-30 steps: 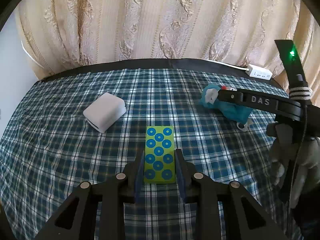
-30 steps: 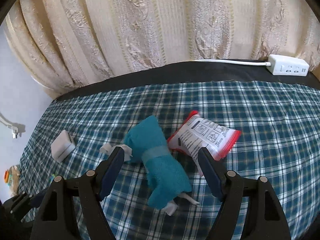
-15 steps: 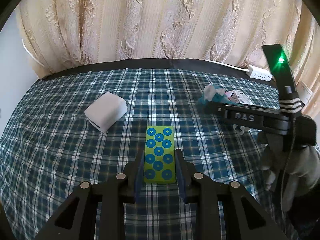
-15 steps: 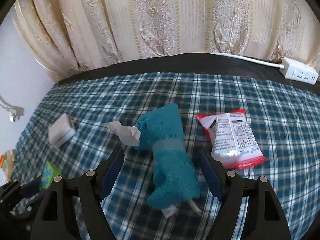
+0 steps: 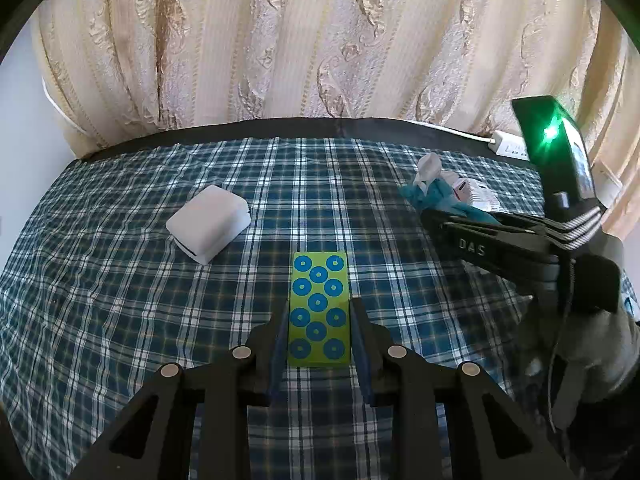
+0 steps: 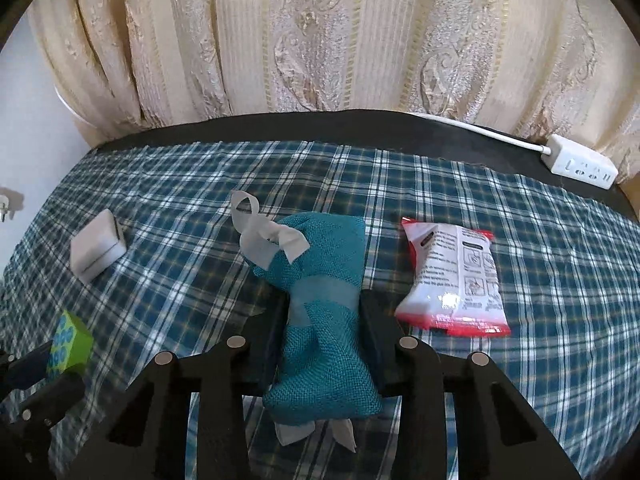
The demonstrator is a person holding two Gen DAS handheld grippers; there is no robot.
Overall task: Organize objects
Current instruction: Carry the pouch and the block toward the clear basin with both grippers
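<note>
My left gripper (image 5: 319,312) is shut on a green box with blue rings (image 5: 319,310), held over the checked cloth. The same green box (image 6: 68,340) shows at the lower left of the right wrist view. My right gripper (image 6: 323,300) is shut on a rolled teal towel (image 6: 326,320) with white paper ribbons, its pads pinching the roll at its banded waist. From the left wrist view the right gripper (image 5: 432,210) comes in from the right, with the teal towel (image 5: 440,196) at its tip.
A white box (image 5: 208,228) lies left of centre on the blue checked cloth (image 5: 120,320). A red and white packet (image 6: 452,276) lies right of the towel. A white power strip (image 6: 580,162) sits at the far right edge by the cream curtain.
The right gripper's jaws closed onto the teal towel's waist; they stood wide apart around it before. The left gripper and green box kept still.
</note>
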